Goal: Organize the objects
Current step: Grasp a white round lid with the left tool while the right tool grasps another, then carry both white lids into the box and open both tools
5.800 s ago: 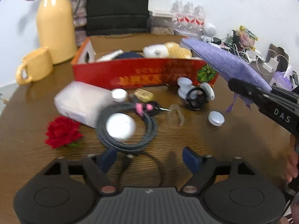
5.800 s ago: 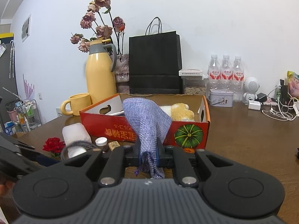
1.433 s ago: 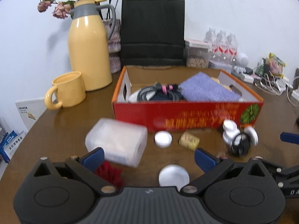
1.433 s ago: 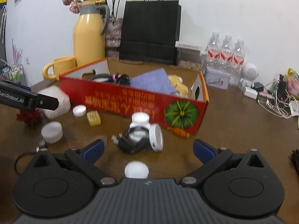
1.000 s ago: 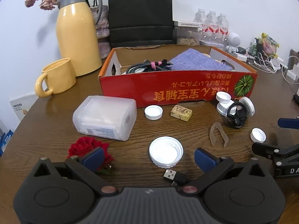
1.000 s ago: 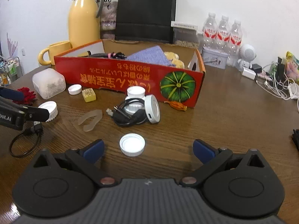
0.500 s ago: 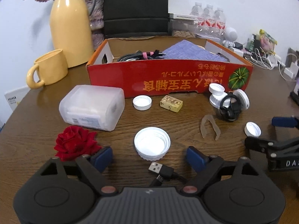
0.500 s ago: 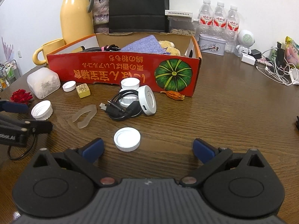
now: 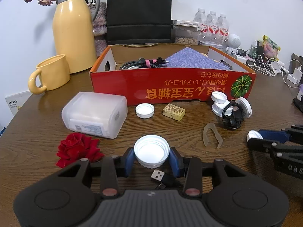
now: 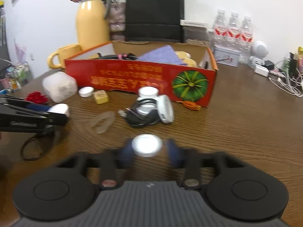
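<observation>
- Pinching a large white ribbed plastic cap [image 9: 151,152], the left gripper [image 9: 151,160] has just closed.
- Right gripper [image 10: 146,151], blurred, has just closed around a small white cap [image 10: 146,145]; contact unclear.
- Red cardboard box [image 9: 170,89] holds cable and cloth; most clutter remains outside.

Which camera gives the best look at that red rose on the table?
The left wrist view: the red rose lies close and sharp beside that gripper. In the right wrist view it is small, blurred and far left, behind the other gripper.

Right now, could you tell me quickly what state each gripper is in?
Left gripper: jaws have just closed onto the large white cap.
Right gripper: jaws have just been closing around the small white cap; contact blurred, cannot tell.
</observation>
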`<state>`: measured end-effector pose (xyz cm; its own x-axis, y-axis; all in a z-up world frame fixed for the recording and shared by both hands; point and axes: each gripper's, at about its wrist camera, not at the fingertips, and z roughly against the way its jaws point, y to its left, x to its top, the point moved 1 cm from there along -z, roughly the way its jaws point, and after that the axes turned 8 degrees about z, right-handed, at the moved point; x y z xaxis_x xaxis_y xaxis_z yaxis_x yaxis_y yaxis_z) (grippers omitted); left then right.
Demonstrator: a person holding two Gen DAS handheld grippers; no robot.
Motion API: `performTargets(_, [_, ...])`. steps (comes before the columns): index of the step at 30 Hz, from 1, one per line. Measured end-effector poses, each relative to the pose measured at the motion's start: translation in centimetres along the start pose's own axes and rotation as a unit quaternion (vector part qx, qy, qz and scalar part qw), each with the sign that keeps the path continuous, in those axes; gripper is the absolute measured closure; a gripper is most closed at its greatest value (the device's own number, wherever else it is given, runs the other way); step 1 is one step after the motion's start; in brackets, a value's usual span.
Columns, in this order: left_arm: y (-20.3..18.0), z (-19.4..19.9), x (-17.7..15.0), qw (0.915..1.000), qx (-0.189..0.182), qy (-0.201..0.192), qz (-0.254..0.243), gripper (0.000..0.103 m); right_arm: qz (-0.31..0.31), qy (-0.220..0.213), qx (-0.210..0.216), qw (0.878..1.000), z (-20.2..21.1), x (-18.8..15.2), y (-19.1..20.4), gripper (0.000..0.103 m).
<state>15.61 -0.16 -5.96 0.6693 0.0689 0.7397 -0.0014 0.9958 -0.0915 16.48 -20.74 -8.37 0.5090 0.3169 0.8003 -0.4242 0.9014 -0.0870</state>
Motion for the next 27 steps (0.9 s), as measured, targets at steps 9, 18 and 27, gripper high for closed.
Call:
performTargets(9, [0.1, 1.4, 0.7, 0.9997, -0.002, -0.025, 0.001, 0.065, 0.014, -0.042, 0.010, 0.999, 1.5, 0.9, 1.1, 0.074])
performTargets(18, [-0.4, 2.3, 2.7, 0.9987, -0.007, -0.049, -0.004, 0.065, 0.026, -0.073, 0.009, 0.997, 2.1, 3.1, 1.3, 0.074])
performTargets(27, [-1.2, 2.3, 5.9, 0.9969, -0.009, -0.078, -0.010, 0.065, 0.034, -0.102, 0.007, 0.994, 1.7, 6.3, 1.4, 0.074])
